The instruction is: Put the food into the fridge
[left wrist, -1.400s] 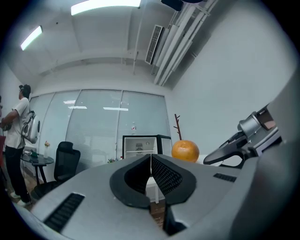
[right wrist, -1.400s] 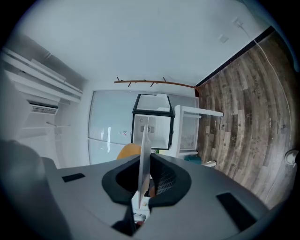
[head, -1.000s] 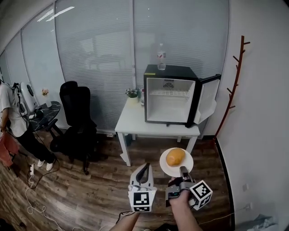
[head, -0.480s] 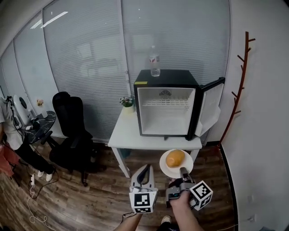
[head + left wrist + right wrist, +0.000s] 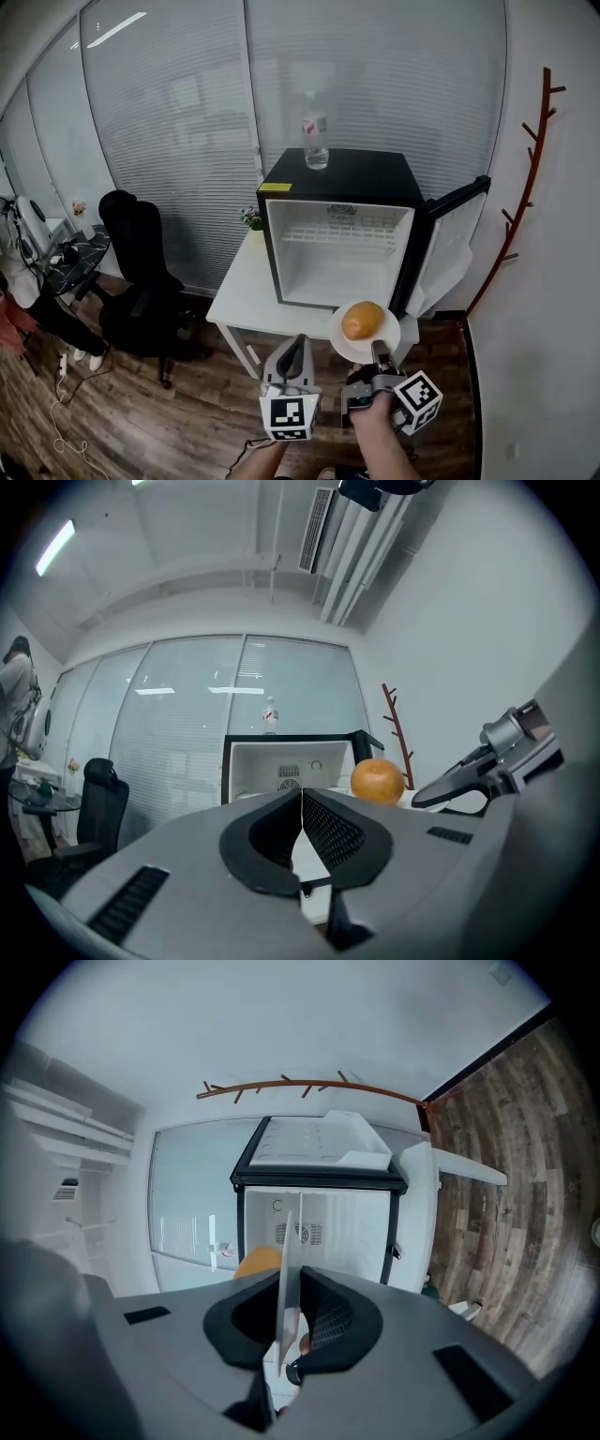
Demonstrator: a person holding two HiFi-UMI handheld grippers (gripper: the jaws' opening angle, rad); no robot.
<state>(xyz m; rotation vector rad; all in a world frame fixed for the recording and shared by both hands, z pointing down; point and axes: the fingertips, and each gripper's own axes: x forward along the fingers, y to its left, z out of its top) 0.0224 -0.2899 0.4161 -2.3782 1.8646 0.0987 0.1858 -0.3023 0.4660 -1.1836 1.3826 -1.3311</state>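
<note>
Carry step, by the look of it: you held the plate [image 5: 390,330] with the orange [image 5: 363,321] by its rim in the right gripper [image 5: 378,350], short of the open fridge [image 5: 347,174], the left gripper [image 5: 296,345] closed and empty; next comes a level reach inside.

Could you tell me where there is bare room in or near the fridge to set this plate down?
The fridge is bare inside: below the wire shelf, between its white walls, the floor is free. The table strip left of the fridge, in front of the plant, is bare too. The fridge top holds a bottle.
</note>
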